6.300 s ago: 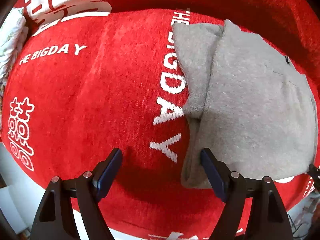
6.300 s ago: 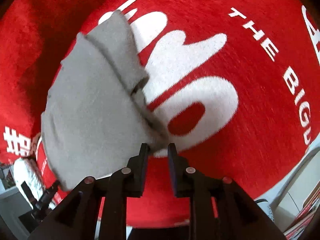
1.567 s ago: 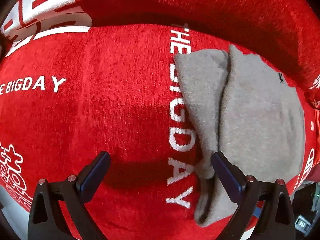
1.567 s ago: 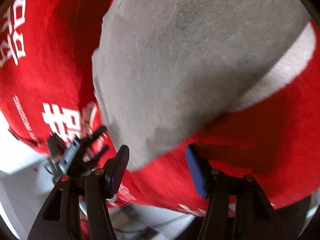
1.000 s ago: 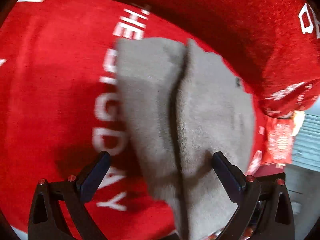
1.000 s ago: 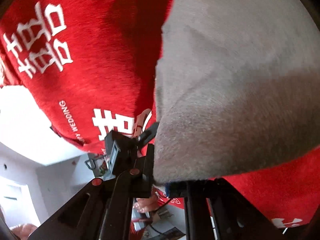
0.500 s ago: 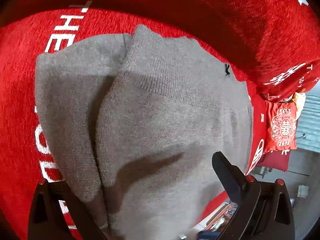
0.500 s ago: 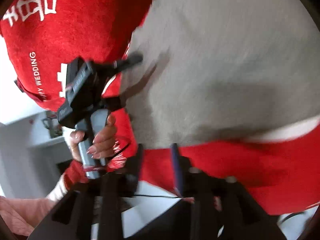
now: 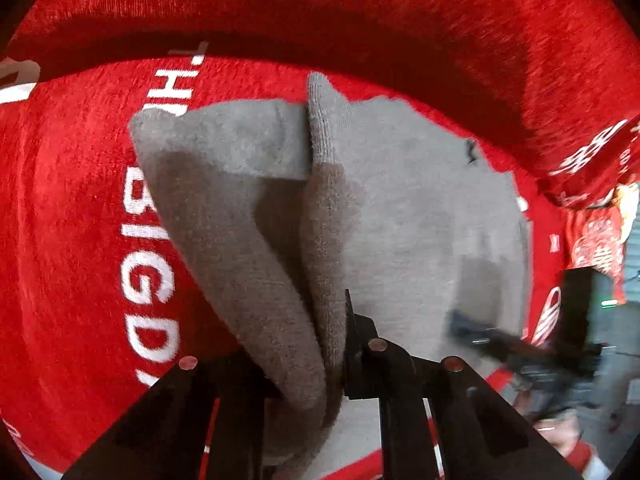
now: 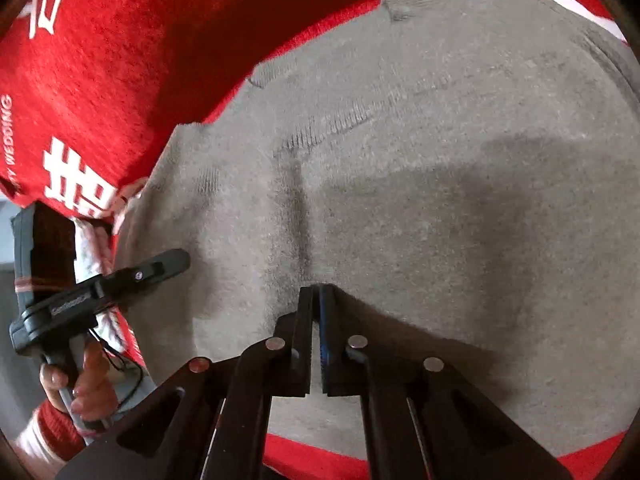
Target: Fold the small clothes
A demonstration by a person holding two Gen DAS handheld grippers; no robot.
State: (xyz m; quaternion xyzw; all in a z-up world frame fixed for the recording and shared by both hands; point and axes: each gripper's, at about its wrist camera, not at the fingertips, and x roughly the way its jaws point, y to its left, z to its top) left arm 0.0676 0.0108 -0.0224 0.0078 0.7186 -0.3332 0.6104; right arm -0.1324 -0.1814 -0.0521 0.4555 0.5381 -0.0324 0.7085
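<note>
A grey knit sweater (image 9: pixel 420 220) lies on a red blanket (image 9: pixel 80 240) with white lettering, one sleeve folded over its left side. My left gripper (image 9: pixel 320 352) has its jaws closing on a thick fold at the sweater's near edge, and the pads press the knit. In the right wrist view the sweater (image 10: pixel 440 140) fills the frame. My right gripper (image 10: pixel 315 294) is shut on a small pucker of its fabric. The left gripper (image 10: pixel 176 260) shows at the sweater's left edge. The right gripper (image 9: pixel 480 328) appears blurred at the sweater's right edge.
A person's hand (image 10: pixel 80 380) with a red sleeve holds the left gripper's handle. Red cloth with printed emblems (image 9: pixel 596 240) hangs beyond the blanket's right edge. The red blanket (image 10: pixel 80 80) rises in a fold behind the sweater. Pale floor shows at the lower left.
My left jaws, wide open half a second ago, have closed onto the sweater's folded edge. My right gripper has swung over the sweater and pinched its fabric.
</note>
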